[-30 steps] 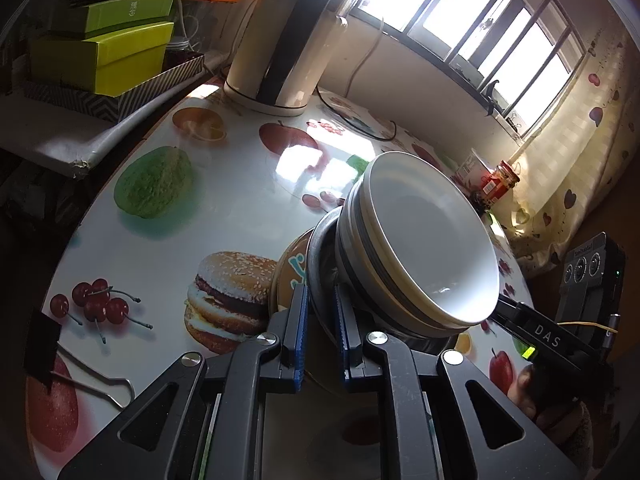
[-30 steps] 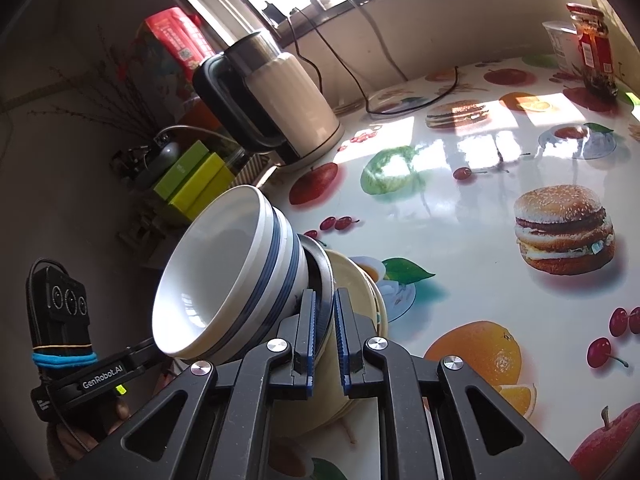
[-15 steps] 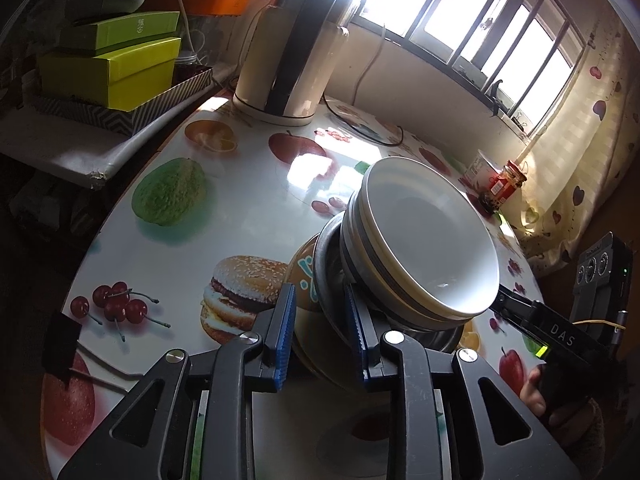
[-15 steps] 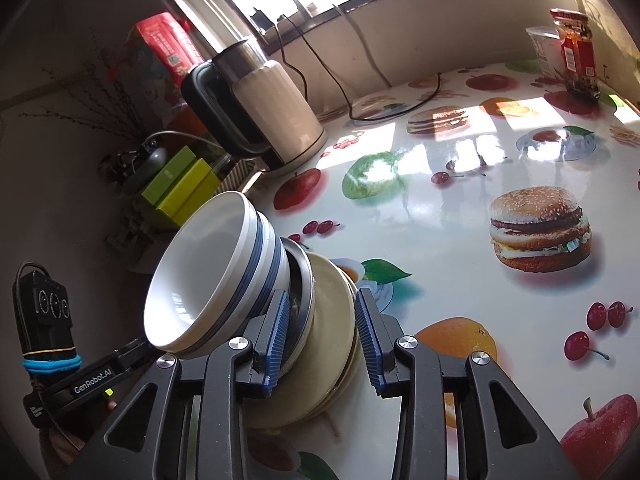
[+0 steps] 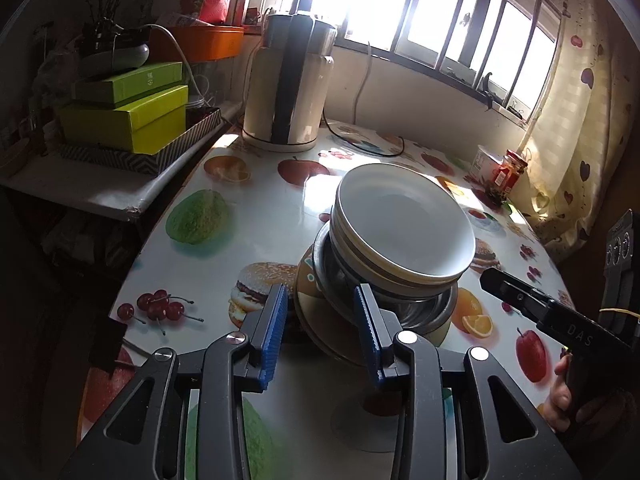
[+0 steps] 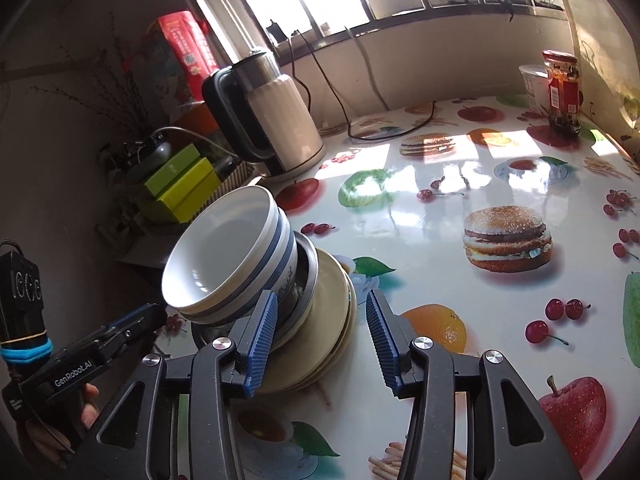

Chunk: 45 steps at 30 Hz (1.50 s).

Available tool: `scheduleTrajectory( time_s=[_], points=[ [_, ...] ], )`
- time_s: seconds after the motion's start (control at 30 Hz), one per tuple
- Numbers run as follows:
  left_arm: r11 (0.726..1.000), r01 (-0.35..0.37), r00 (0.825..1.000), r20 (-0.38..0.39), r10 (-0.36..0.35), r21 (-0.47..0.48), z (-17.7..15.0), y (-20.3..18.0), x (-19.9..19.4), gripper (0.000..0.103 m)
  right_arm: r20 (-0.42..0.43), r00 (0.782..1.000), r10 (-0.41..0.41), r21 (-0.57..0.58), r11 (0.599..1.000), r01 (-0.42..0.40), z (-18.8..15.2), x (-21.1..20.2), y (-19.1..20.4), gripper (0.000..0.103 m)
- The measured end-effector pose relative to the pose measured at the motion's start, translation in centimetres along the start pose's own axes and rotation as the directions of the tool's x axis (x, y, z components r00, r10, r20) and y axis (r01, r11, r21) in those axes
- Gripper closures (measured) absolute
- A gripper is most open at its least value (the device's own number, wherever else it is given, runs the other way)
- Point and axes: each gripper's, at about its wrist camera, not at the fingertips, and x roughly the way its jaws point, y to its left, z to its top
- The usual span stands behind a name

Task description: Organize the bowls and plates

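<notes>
A single stack (image 5: 384, 276) of crockery stands on the fruit-print bench (image 5: 256, 216): white blue-banded bowls (image 6: 228, 256) nested on top, a steel bowl (image 5: 424, 312) under them, cream plates (image 6: 320, 328) at the base. The sorting looks essentially complete, with no loose dish in either view. The left tongs (image 5: 322, 334) and right tongs (image 6: 318, 342) sit on opposite sides of the stack, both spread wide and gripping nothing, jaws flanking the plate rims. The stack stands near the bench's dark edge; a kettle (image 5: 286, 80) and jar (image 6: 562, 92) stand well apart, leaving broad open surface toward the window.
</notes>
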Motion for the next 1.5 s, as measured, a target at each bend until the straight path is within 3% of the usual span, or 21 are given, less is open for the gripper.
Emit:
scheduleTrajectory(
  time_s=[0.1,0.2,0.57,0.77,1.2,1.5],
  points=[
    [0.999,-0.034,0.999,-0.009,0.034,0.015,-0.7,-0.5,-0.2,0.056,0.001,1.000,-0.027,-0.022,0.999,0.027,-0.7,-0.6,0.4,0.054],
    [0.996,-0.082,0.997,0.010,0.082,0.042,-1.7,-1.1,-0.8,0.056,0.012,0.998,-0.058,-0.033,0.998,0.058,-1.3,-1.3,0.6,0.051],
    [0.991,-0.112,0.992,-0.055,0.116,0.069,-5.4,-2.7,0.4,0.056,-0.027,0.981,-0.193,-0.122,0.975,0.188,-4.6,-1.4,1.7,0.042],
    [0.988,-0.121,0.985,-0.112,0.132,0.098,-7.4,-3.2,1.6,0.056,-0.085,0.974,-0.208,-0.156,0.969,0.193,-6.6,-0.1,2.2,0.041],
    [0.988,-0.126,0.976,-0.166,0.139,0.089,-8.3,-3.0,2.9,0.055,-0.147,0.958,-0.248,-0.157,0.962,0.225,-7.9,1.3,2.0,0.041],
    [0.986,-0.135,0.976,-0.161,0.150,0.102,-8.4,-3.4,3.0,0.055,-0.156,0.953,-0.260,-0.157,0.959,0.236,-8.2,1.6,1.9,0.036]
  ],
)
